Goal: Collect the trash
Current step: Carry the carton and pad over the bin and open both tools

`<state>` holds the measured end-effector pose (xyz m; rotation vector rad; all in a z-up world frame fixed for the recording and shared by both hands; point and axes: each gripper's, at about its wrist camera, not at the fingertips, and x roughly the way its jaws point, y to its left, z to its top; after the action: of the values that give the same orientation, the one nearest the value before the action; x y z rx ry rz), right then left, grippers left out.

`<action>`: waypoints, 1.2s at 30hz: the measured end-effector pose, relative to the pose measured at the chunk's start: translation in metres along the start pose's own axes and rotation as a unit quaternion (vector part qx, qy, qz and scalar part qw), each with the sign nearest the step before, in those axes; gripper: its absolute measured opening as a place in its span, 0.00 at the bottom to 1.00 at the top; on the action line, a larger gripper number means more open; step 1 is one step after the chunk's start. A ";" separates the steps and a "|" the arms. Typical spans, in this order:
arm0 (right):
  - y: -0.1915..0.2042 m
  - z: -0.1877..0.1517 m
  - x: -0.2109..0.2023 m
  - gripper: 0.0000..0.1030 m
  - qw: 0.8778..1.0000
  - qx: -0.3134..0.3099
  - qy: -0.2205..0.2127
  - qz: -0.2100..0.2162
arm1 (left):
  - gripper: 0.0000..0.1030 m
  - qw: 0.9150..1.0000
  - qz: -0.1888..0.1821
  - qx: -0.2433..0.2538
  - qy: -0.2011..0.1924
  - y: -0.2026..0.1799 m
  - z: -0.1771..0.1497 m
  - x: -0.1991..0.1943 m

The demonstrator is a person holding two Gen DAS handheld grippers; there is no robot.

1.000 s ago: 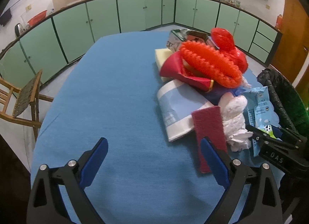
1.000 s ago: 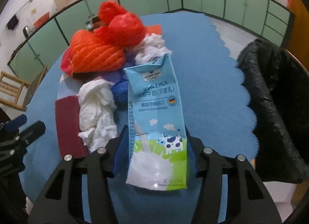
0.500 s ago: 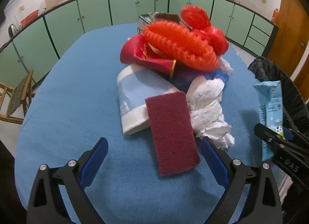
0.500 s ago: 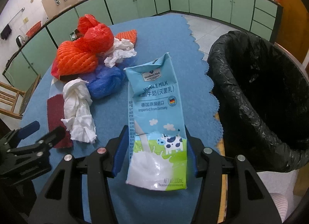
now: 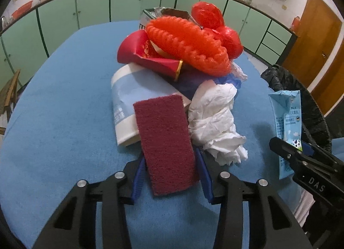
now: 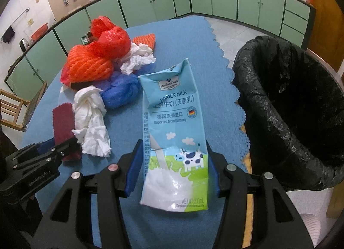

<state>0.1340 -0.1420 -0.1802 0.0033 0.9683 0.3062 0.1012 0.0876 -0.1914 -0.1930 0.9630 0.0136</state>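
My left gripper (image 5: 171,169) is shut on a dark red scouring pad (image 5: 165,141), which lies on the blue tablecloth (image 5: 64,102). My right gripper (image 6: 173,167) is shut on a flattened light blue milk carton (image 6: 173,132) and holds it above the cloth, left of the black-lined trash bin (image 6: 286,107). The carton also shows in the left wrist view (image 5: 287,120). Behind the pad lies a trash pile: crumpled white tissue (image 5: 215,120), a pale blue wrapper (image 5: 133,96), orange foam netting (image 5: 187,42), red plastic bags (image 5: 217,25) and a blue bag (image 6: 120,89).
The bin stands just off the table's right edge, its rim also showing in the left wrist view (image 5: 286,79). A wooden chair (image 6: 13,107) stands left of the table. Green cabinets (image 5: 96,6) ring the room. An orange door (image 5: 314,29) is at the right.
My left gripper has moved forward around the dark red pad and shut on it. My right gripper has kept the milk carton and swung right, closer to the bin.
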 end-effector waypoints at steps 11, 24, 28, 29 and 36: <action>0.006 0.008 -0.030 0.49 1.000 0.005 -0.029 0.007 | 0.41 0.999 -0.012 0.008 -0.033 0.011 0.012 -0.049; -0.031 0.045 -0.118 0.49 0.991 0.030 -0.127 -0.011 | 0.41 0.992 -0.052 0.064 -0.090 -0.057 0.063 -0.110; -0.059 0.049 -0.139 0.49 0.988 0.048 -0.145 -0.031 | 0.42 0.989 -0.068 0.080 -0.103 -0.084 0.077 -0.119; -0.064 0.049 -0.142 0.49 0.987 0.051 -0.148 -0.036 | 0.42 0.989 -0.071 0.083 -0.104 -0.090 0.079 -0.117; -0.114 0.049 -0.155 0.49 0.981 0.073 -0.157 -0.082 | 0.42 0.982 -0.106 0.112 -0.111 -0.141 0.094 -0.104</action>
<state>0.1208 -0.2843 -0.0427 0.1020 0.6701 0.0777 0.1314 -0.0272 -0.0321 -0.0834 0.7119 -0.2629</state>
